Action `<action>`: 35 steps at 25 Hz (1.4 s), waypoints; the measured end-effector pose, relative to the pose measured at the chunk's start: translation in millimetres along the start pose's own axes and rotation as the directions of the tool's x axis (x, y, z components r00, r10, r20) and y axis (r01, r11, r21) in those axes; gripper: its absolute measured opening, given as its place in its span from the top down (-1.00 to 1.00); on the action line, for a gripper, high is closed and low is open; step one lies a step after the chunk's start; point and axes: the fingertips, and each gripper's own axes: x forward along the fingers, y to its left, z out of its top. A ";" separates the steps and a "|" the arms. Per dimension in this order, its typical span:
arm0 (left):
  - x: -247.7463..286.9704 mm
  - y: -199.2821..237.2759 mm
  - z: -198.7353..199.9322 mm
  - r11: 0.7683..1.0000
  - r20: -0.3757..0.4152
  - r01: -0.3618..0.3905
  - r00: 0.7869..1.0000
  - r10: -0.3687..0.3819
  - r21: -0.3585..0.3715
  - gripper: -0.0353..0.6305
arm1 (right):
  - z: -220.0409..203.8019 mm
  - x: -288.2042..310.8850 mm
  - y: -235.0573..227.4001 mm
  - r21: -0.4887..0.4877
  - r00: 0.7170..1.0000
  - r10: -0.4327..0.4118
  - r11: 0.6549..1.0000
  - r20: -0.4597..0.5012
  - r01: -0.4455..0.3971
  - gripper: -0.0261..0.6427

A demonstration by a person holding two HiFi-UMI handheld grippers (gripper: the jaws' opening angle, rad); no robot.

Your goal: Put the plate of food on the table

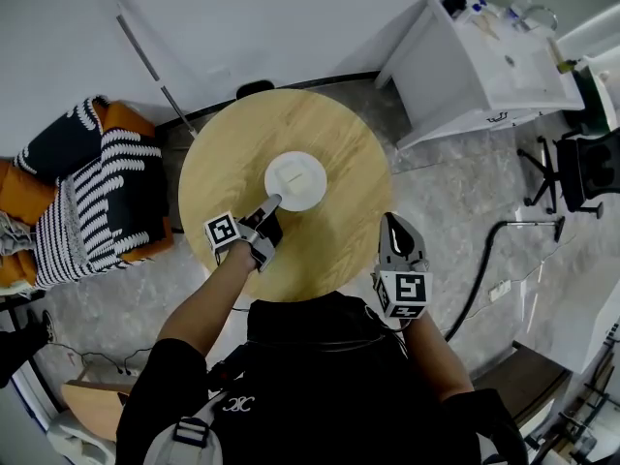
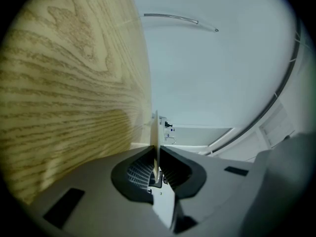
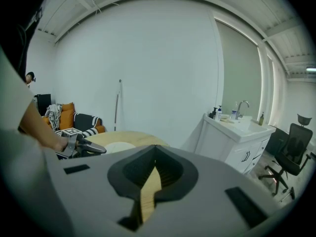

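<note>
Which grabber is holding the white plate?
The left gripper: its jaws pinch the rim of the round white plate. The right gripper hangs by the edge of the round wooden table, nothing between its jaws.

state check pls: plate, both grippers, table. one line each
white round plate: lying flat at the table's middle, near rim clamped; whether it touches the wood, cannot tell
left gripper: shut on the plate's rim
right gripper: shut, nothing between its jaws, by the table's near edge
round light-wood table: upright, plate at its centre
</note>
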 end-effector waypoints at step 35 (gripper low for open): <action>-10.4 53.5 -7.5 0.853 -0.024 -0.511 0.856 0.516 0.105 0.82 | 16.3 -3.0 -21.2 0.019 0.997 -0.067 0.998 0.049 0.067 0.90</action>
